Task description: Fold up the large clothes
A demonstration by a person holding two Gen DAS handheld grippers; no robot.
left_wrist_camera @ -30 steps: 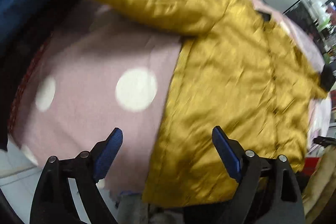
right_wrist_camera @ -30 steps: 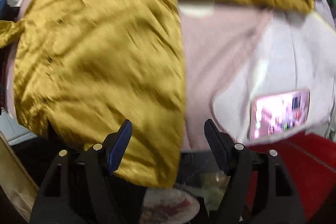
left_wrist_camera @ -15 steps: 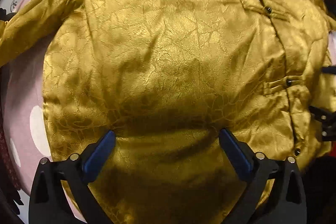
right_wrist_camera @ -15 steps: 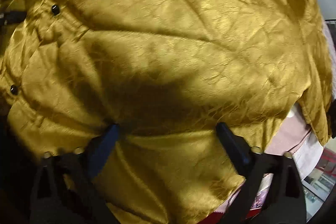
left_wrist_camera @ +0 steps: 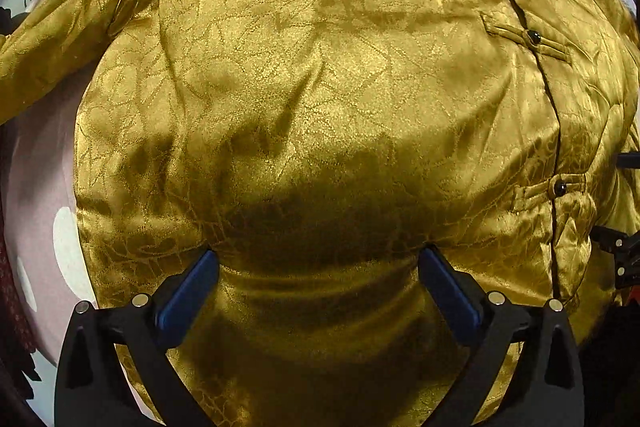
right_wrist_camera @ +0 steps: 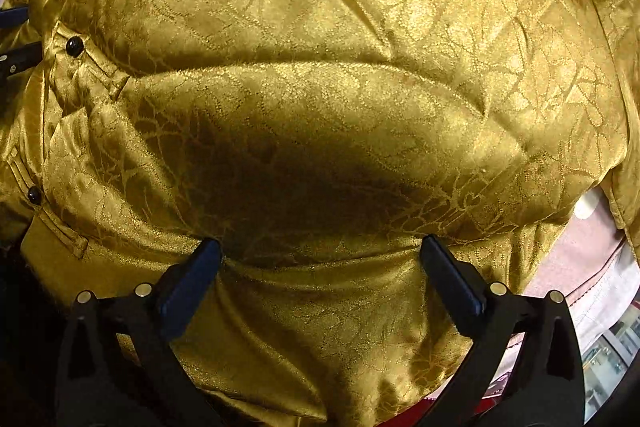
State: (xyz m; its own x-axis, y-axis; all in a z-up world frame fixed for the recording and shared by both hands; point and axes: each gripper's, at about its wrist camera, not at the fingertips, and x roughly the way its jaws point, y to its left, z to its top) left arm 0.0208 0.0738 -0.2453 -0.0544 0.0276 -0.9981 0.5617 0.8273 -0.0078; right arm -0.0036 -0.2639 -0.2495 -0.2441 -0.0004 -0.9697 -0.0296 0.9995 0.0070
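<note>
Both sets of tongs stood spread wide and pressed tip-first into a shiny gold brocade jacket with black ball buttons (left_wrist_camera: 320, 87), which lay flat, front up, over a pink cloth with white dots (left_wrist_camera: 36, 187). The jaws had just finished opening, and only flat fabric lay between them, nothing pinched. The left tongs (left_wrist_camera: 318, 261) dented the cloth on the panel beside the dark placket seam (left_wrist_camera: 554, 131); the right tongs (right_wrist_camera: 320, 247) did the same on the opposite panel.

The likeliest trouble, I judged, was the satin itself: slick and padded, it could slide out from under the blue pads (left_wrist_camera: 188, 295) when they closed, or they might gather only the top layer, so that a lift would open the front rather than fold the whole garment. A lopsided pinch between the two hands would drag the jacket askew on the cloth. A frog loop (left_wrist_camera: 528, 41) or button could also snag a fingertip near the seam.

One sleeve (left_wrist_camera: 52, 39) stretched out past the body and would trail if it was not tucked first. In the right view the hem (right_wrist_camera: 280, 387) hung close to the cloth's edge, with something red and a glass-fronted thing (right_wrist_camera: 604, 359) below, so a hard tug could pull it off that side. The other tongs showed at each frame's margin, close enough to collide.
</note>
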